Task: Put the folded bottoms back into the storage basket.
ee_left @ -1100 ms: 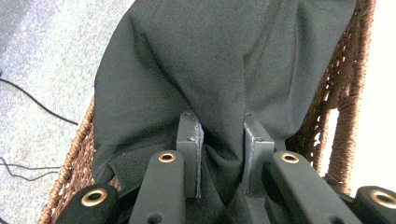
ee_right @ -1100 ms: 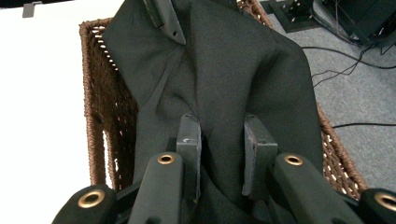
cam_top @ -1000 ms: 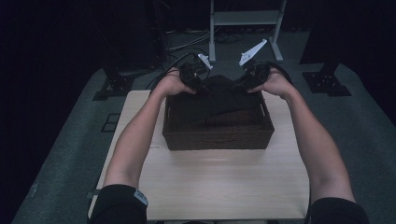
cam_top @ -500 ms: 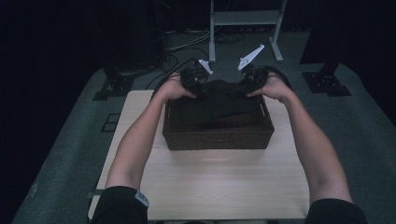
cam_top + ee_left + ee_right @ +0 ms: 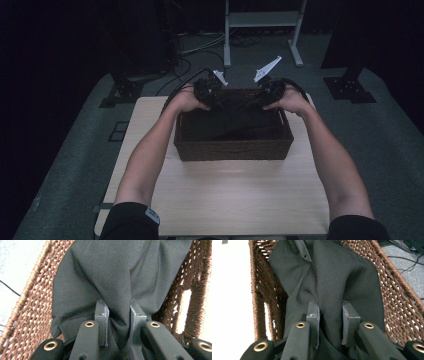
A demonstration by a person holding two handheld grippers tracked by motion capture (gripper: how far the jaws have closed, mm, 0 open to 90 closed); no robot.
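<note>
Item 1: dark grey woven-fabric cloth [image 5: 231,117], bunched and creased. It lies inside the basket, draped from the far wall down across the floor toward the near wall. In the high view its long axis runs left to right along the basket's length, and the two gripped ends lift toward the far rim. In the left gripper view [image 5: 117,282] a pleat of the cloth rises between the jaws and fans out toward the basket's end wall. In the right gripper view [image 5: 332,287] it does the same, folding into a central ridge.

Item 2: brown rectangular wicker basket [image 5: 232,149], open on top, with a handle slot in each end wall. It stands on the table, long sides parallel to the table's near edge.

Item 3: left gripper [image 5: 209,91], black, held at the basket's far left corner. The jaws pinch a fold of the cloth between the grey pads [image 5: 101,322].

Item 4: right gripper [image 5: 270,92], black, held at the far right corner. The jaws likewise clamp a fold of the cloth between the pads [image 5: 348,322].

Item 5: pale wood-grain rectangular table [image 5: 225,195], carrying the basket toward its far half.

Item 6: grey carpeted floor [image 5: 380,135] around the table, with black cables [image 5: 185,62] beyond it.
</note>
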